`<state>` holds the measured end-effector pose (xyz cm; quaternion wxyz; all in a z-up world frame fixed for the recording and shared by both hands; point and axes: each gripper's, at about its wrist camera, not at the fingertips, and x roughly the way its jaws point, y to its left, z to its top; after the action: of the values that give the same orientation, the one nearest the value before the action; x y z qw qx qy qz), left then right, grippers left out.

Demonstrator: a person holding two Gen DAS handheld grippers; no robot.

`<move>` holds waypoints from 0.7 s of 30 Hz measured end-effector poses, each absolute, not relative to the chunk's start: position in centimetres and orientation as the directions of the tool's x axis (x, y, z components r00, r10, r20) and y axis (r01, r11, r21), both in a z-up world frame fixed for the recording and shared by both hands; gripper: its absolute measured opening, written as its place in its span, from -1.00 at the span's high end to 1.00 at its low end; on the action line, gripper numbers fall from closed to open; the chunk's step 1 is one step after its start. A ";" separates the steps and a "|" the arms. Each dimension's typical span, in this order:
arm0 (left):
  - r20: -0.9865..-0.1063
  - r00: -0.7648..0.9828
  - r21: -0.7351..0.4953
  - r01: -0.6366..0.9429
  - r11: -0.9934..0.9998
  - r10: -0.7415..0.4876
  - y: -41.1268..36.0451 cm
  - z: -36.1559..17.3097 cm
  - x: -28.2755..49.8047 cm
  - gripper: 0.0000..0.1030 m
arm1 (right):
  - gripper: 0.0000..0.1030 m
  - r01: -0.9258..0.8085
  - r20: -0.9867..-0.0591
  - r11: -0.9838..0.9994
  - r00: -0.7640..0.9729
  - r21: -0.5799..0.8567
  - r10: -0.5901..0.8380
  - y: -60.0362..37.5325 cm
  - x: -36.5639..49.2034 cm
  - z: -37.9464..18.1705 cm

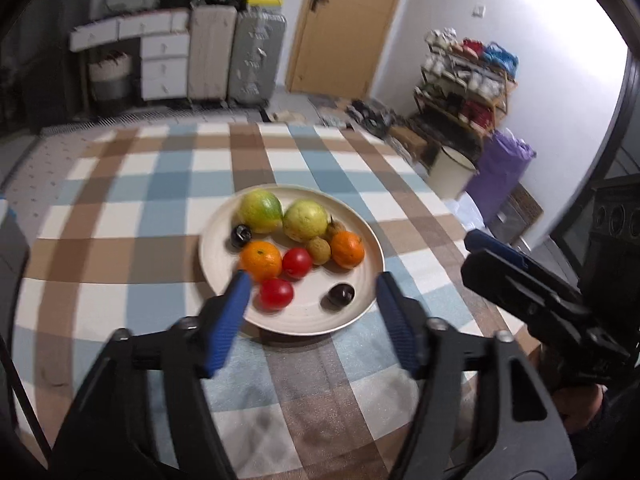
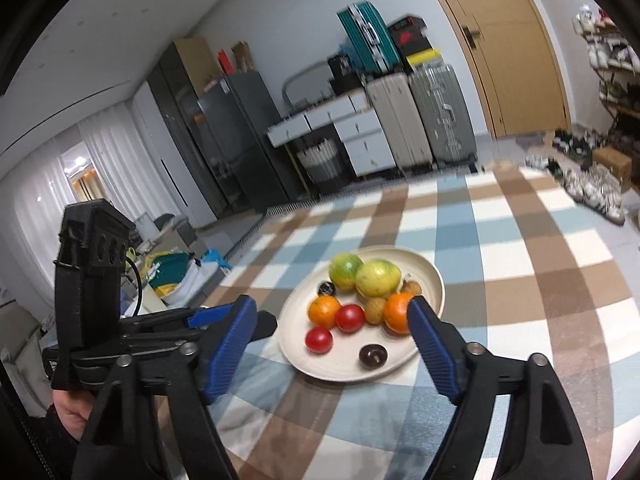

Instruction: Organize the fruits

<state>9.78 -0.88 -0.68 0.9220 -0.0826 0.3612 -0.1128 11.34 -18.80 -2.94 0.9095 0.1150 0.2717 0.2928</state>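
A cream plate (image 1: 304, 316) (image 2: 434, 276) sits on the checked tablecloth and holds the fruit: two yellow-green fruits (image 1: 260, 210) (image 2: 378, 278), two oranges (image 1: 261, 260) (image 2: 324, 310), two red tomatoes (image 1: 276, 293) (image 2: 319, 339), two dark plums (image 1: 340, 294) (image 2: 372, 355) and small brown fruits (image 1: 319, 250) (image 2: 375, 309). My left gripper (image 1: 312, 280) is open and empty, above the plate's near edge. My right gripper (image 2: 332, 312) is open and empty, just before the plate. In the left wrist view it (image 1: 480, 248) shows at the right, too side-on to judge.
The checked tablecloth (image 1: 160, 200) (image 2: 520, 248) covers a round table. Behind are suitcases (image 1: 256, 60) (image 2: 436, 112), a white drawer unit (image 1: 164, 64), a wooden door (image 1: 344, 24), a shoe rack (image 1: 468, 76), a cream bin (image 1: 452, 170) and a purple bag (image 1: 500, 168).
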 end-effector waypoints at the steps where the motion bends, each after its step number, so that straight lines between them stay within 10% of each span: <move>1: -0.634 0.731 -0.223 0.138 0.965 -0.252 -0.9 -0.2 9.0 -0.44 | -0.69 -0.473 -0.417 0.803 0.688 0.362 0.594 -18.8 10.8 -2.7; 11: -0.520 0.848 -0.165 0.013 0.986 -0.098 0.7 3.2 3.5 -0.98 | -0.93 -0.463 -0.331 0.817 0.755 0.342 0.566 -19.8 7.3 -1.9; 21: -0.436 0.900 -0.124 -0.050 0.991 -0.009 1.9 2.7 -0.2 -0.98 | -0.99 -0.457 -0.235 0.855 0.827 0.245 0.510 -20.6 4.4 -1.7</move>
<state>-0.16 1.89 2.75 0.9725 -0.0659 0.2232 0.0104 4.42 -20.55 -1.69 0.9517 0.0894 0.1474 0.2540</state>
